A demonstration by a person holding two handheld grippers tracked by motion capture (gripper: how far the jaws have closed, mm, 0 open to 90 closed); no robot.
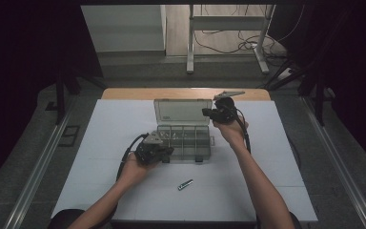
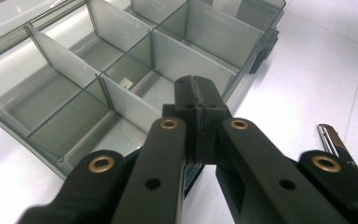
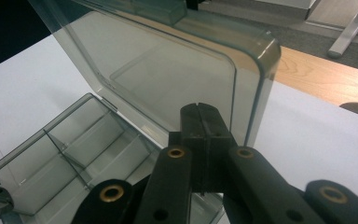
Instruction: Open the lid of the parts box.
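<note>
White table (image 1: 105,143) amid dark curtained room

No legible writing

The lid of the clear compartment box (image 1: 182,111) carries a pale patch — maybe a label — too small and blurred to read; nothing else bears letters or numbers.

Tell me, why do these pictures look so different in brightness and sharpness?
High view: dim, dark borders, sharp table. Left gripper view: bright, glare on the organizer box, near jaws blurred. Right gripper view: the lid hazes what lies behind it.
</note>
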